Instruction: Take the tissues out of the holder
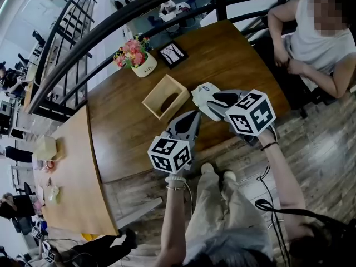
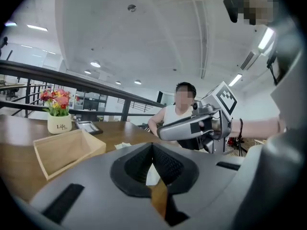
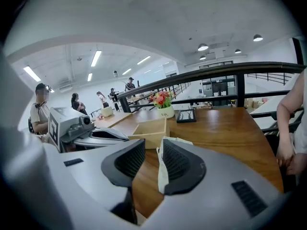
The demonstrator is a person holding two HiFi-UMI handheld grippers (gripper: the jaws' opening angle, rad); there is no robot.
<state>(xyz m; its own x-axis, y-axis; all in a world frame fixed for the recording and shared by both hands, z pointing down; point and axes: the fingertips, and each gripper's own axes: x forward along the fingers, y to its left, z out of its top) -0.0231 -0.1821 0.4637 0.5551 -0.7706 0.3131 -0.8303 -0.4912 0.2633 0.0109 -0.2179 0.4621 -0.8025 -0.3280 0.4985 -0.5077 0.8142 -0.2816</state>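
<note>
Tissues beside holder, seemingly on table

Black-and-white square markers pattern the cubes on the grey left gripper and right gripper, ribbed pads black; white tissues, a pale wooden holder, a reddish-brown grained table, red, pink and yellow flowers in a white pot
</note>
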